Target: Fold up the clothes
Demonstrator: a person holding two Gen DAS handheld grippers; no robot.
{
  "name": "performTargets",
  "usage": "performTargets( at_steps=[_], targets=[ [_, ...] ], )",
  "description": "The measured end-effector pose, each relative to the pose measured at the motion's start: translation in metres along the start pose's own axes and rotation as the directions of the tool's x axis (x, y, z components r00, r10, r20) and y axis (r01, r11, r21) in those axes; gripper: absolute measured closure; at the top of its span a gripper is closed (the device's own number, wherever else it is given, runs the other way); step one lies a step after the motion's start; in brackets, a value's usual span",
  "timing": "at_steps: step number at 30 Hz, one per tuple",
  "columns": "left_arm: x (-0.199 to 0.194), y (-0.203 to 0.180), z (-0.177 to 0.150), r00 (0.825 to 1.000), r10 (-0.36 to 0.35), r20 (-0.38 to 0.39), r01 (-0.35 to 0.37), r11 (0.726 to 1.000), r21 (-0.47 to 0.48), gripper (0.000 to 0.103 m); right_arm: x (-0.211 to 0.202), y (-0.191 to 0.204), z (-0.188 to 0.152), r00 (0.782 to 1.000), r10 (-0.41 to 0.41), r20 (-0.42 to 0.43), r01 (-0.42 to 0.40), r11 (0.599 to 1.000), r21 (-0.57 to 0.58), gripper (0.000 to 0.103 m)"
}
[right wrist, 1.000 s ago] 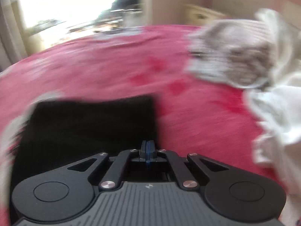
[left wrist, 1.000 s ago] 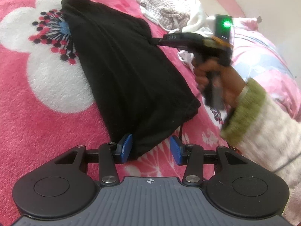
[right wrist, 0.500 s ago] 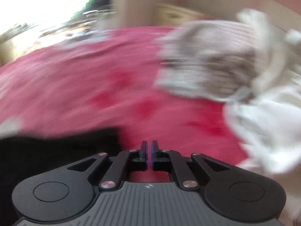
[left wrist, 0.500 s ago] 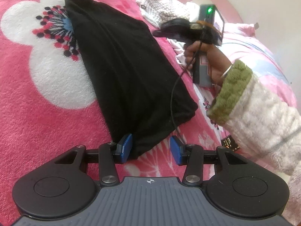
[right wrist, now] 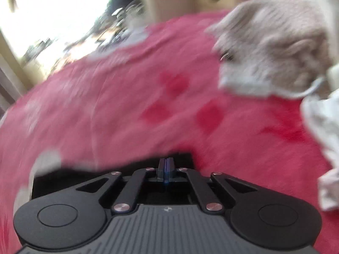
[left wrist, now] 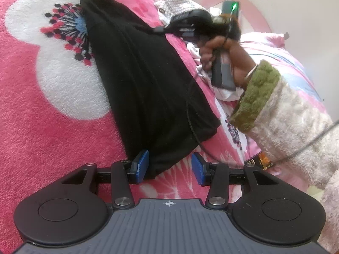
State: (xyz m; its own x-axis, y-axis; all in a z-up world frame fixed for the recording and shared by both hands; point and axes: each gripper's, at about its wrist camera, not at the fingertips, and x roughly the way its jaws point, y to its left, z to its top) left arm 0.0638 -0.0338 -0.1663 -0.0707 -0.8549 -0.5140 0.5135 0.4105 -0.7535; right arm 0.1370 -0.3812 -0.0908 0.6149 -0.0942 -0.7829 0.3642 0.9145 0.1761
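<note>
From the left wrist, the black garment (left wrist: pixel 146 80) is lying folded along the pink flowered blanket (left wrist: pixel 42 131), its near corner sitting between the spread blue pads of the left gripper (left wrist: pixel 169 167), which aren't pinching it. The right hand (left wrist: pixel 222 53) is crowding the far edge with its cable trailing over the cloth, and a checked top (left wrist: pixel 178 3) is sitting behind. The right wrist view is blurry: the right gripper (right wrist: pixel 166 167) is closed with nothing in it over the black edge, while grey (right wrist: pixel 273 48) and white clothes (right wrist: pixel 326 127) are piling up ahead.
</note>
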Motion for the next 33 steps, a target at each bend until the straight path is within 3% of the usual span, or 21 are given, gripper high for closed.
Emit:
performTargets(
  at_steps=[1,3,4,5,7,9,10,11,13,15,17,19,21,23,25,26,27,28,29,31,33],
  targets=[
    [0.0,0.001,0.0,1.0,-0.003,0.001,0.003,1.0,-0.002,0.059,-0.008,0.006,0.003,1.0,-0.01,0.024,0.011,1.0,-0.025,0.098],
    [-0.001,0.004,-0.002,1.0,-0.013,0.004,0.013,1.0,-0.008,0.058,-0.018,0.026,0.002,0.994,0.108,0.009,-0.106,0.986,-0.13,0.097],
    [-0.001,0.005,-0.002,1.0,-0.018,0.006,0.018,1.0,-0.012,0.059,-0.024,0.038,-0.001,0.977,0.21,-0.034,-0.212,0.96,-0.183,0.097],
    [-0.001,0.006,-0.002,1.0,-0.023,0.007,0.023,1.0,-0.016,0.059,-0.024,0.05,-0.005,0.949,0.3,-0.099,-0.315,0.923,-0.22,0.097],
    [0.001,0.007,-0.003,1.0,-0.027,0.009,0.027,0.999,-0.02,0.059,-0.018,0.072,-0.015,0.859,0.449,-0.247,-0.504,0.827,-0.248,0.093],
    [0.002,0.006,-0.004,1.0,-0.027,0.011,0.027,0.999,-0.018,0.059,0.005,0.085,-0.021,0.812,0.474,-0.341,-0.56,0.797,-0.226,0.092],
    [0.002,0.006,-0.004,1.0,-0.027,0.012,0.027,0.999,-0.017,0.059,0.018,0.088,-0.022,0.836,0.43,-0.341,-0.518,0.823,-0.232,0.093],
    [0.002,0.006,-0.004,1.0,-0.027,0.014,0.027,0.999,-0.017,0.059,0.03,0.085,-0.019,0.866,0.389,-0.314,-0.464,0.859,-0.216,0.103],
    [0.002,0.006,-0.005,0.999,-0.028,0.016,0.028,0.999,-0.018,0.059,0.044,0.067,-0.005,0.887,0.396,-0.238,-0.425,0.901,-0.085,0.103],
    [-0.002,0.009,-0.009,0.999,-0.031,0.017,0.031,0.999,-0.021,0.059,0.033,0.057,0.007,0.931,0.346,-0.115,-0.35,0.937,-0.02,0.096],
    [0.002,0.009,-0.011,0.999,-0.033,0.017,0.034,0.999,-0.024,0.059,0.019,0.065,0.009,0.914,0.394,-0.101,-0.4,0.915,-0.053,0.095],
    [0.004,0.009,-0.01,0.999,-0.034,0.016,0.035,0.999,-0.023,0.058,0.018,0.077,0.006,0.842,0.502,-0.2,-0.522,0.851,-0.063,0.092],
    [0.007,0.008,-0.005,0.999,-0.033,0.015,0.034,0.999,-0.019,0.058,0.025,0.089,0.0,0.773,0.553,-0.312,-0.599,0.797,-0.072,0.086],
    [0.005,0.008,-0.006,0.999,-0.032,0.016,0.032,0.999,-0.017,0.058,0.035,0.088,-0.001,0.824,0.477,-0.305,-0.527,0.844,-0.102,0.087],
    [0.003,0.008,-0.006,0.999,-0.033,0.018,0.033,0.999,-0.022,0.058,0.042,0.062,0.008,0.894,0.401,-0.202,-0.415,0.909,-0.034,0.088],
    [0.002,0.009,-0.006,0.999,-0.033,0.019,0.034,0.999,-0.025,0.058,0.039,0.042,0.016,0.933,0.336,-0.132,-0.336,0.942,0.024,0.084],
    [0.002,0.009,-0.006,0.999,-0.034,0.019,0.035,0.999,-0.029,0.058,0.032,0.027,0.021,0.953,0.29,-0.083,-0.287,0.957,0.051,0.084],
    [0.003,0.009,-0.005,0.999,-0.035,0.018,0.036,0.999,-0.032,0.058,0.021,0.011,0.025,0.957,0.286,-0.042,-0.283,0.957,0.07,0.084],
    [0.004,0.009,-0.004,0.999,-0.036,0.017,0.037,0.999,-0.035,0.058,0.009,-0.002,0.028,0.945,0.323,-0.038,-0.32,0.944,0.083,0.084],
    [0.006,0.009,-0.003,0.999,-0.039,0.016,0.039,0.998,-0.042,0.058,-0.006,-0.01,0.025,0.905,0.414,-0.096,-0.411,0.91,0.056,0.084],
    [0.007,0.01,-0.002,0.999,-0.042,0.015,0.043,0.998,-0.05,0.058,-0.017,0.001,0.011,0.86,0.468,-0.202,-0.488,0.871,-0.058,0.084]
  ],
)
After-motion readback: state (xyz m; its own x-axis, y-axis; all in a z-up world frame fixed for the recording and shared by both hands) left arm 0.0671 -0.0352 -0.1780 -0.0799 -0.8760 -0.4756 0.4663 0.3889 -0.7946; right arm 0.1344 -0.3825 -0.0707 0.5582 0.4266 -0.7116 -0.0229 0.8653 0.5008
